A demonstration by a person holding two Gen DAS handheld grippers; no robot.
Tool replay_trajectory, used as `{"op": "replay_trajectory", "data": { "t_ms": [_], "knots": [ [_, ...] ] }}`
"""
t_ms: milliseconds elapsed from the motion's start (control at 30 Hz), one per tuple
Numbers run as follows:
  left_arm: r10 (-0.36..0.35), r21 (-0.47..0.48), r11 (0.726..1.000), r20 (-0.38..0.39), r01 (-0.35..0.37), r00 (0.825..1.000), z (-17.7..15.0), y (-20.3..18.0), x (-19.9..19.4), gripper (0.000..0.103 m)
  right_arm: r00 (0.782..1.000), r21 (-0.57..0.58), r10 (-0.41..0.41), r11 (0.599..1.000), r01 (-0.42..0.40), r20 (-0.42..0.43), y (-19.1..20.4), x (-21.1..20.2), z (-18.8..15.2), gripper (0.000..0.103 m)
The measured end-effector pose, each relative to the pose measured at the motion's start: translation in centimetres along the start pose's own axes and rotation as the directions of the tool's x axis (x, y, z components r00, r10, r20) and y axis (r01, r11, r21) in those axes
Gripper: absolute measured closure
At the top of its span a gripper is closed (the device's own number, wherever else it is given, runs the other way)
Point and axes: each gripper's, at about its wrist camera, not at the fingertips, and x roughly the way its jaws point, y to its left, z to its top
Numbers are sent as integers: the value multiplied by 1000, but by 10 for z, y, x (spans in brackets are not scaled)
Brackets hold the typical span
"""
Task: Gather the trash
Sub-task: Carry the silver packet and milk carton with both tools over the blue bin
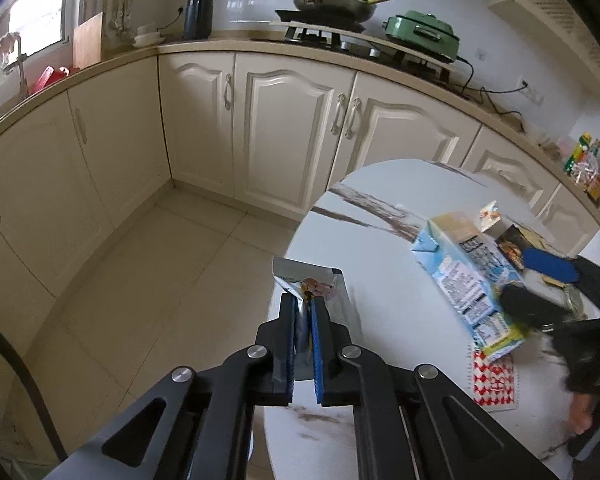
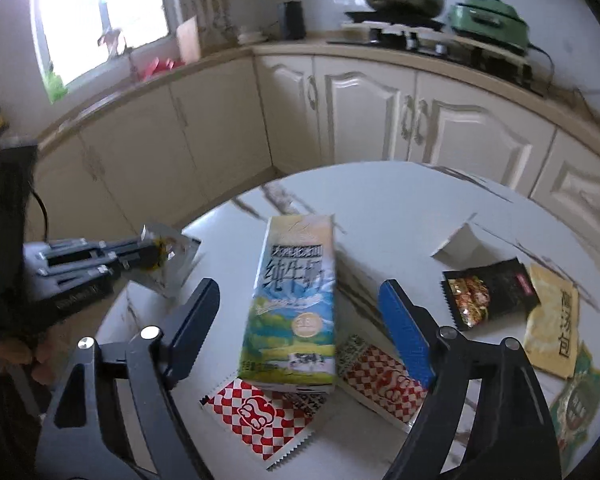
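My left gripper (image 1: 303, 300) is shut on a silver foil snack packet (image 1: 320, 285) and holds it over the left edge of the round white marble table (image 1: 380, 280). It also shows in the right wrist view (image 2: 156, 258), with the packet (image 2: 172, 260). My right gripper (image 2: 300, 300) is open, its jaws on either side of a milk carton (image 2: 294, 304) lying flat on the table, not touching it. In the left wrist view the carton (image 1: 464, 276) lies beside the right gripper (image 1: 536, 284).
Two red-and-white checkered wrappers (image 2: 260, 412) (image 2: 380, 376) lie under and beside the carton. A black sachet (image 2: 488, 294), a yellow sachet (image 2: 556, 320), a green wrapper (image 2: 580, 396) and a white folded card (image 2: 460, 246) lie at the right. Cream cabinets (image 1: 260, 132) and tiled floor (image 1: 160, 280) are beyond.
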Motion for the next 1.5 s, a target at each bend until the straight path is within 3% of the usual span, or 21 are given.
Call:
{"op": "replay_trajectory", "data": {
  "t_ms": [67,133,167,200,600,800,933,1167,1333,1500],
  "knots": [
    [-4,5,1000,8,4,1000,-2,-2,-5,100,999,-13,-9,1000,8,-43,2,14,1,26],
    [-11,6,1000,18,11,1000,-4,-5,-11,100,997,-14,-1,1000,0,-78,3,24,-1,41],
    [-15,8,1000,18,15,1000,-5,-4,-13,101,995,-14,1,1000,-3,-99,3,29,-3,57],
    [-21,9,1000,19,21,1000,-7,-4,-15,101,994,-15,-4,1000,3,-105,2,31,-5,58],
    [-74,-3,997,77,74,994,-24,-5,-58,101,1000,-36,-28,999,28,13,20,-8,-7,59],
    [-50,-22,998,129,53,990,-44,10,-106,101,998,-64,42,997,-39,51,63,-40,-2,59],
    [10,-75,997,151,2,988,-74,33,-139,101,992,-77,112,991,-107,60,104,-52,-8,59],
    [141,-196,974,122,-115,982,-141,83,-176,101,974,-91,227,969,-228,-22,191,-37,-47,59],
    [228,-256,944,51,-208,972,-187,111,-176,101,971,-118,213,967,-225,-106,241,-13,-88,59],
    [219,-292,934,6,-208,976,-213,125,-160,101,968,-113,197,970,-215,-158,257,-1,-118,59]
  ]
}}
